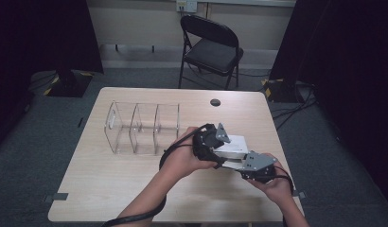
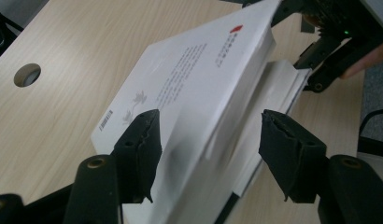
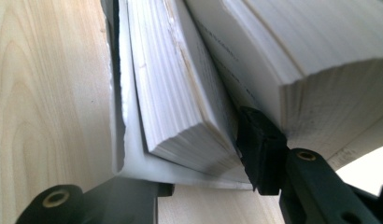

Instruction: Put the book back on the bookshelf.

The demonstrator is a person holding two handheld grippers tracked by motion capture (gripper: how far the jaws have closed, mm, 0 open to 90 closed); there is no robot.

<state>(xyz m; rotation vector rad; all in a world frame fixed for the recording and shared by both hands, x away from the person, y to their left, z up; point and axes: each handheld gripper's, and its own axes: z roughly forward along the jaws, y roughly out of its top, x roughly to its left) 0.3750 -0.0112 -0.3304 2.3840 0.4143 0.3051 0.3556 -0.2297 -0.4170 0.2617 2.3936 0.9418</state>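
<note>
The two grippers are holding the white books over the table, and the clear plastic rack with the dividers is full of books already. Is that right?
Not quite. The clear plastic rack with dividers is empty; the high view shows nothing in its compartments. The rest holds: the left gripper and right gripper are at the white books over the light wooden table.

I see a light wood table (image 1: 135,189) with a round hole (image 1: 215,102) near its far edge, standing on grey carpet (image 1: 36,156). Behind it a black folding chair (image 1: 211,47) faces a pale wall (image 1: 135,21); dark curtains (image 1: 40,33) hang on both sides.
</note>
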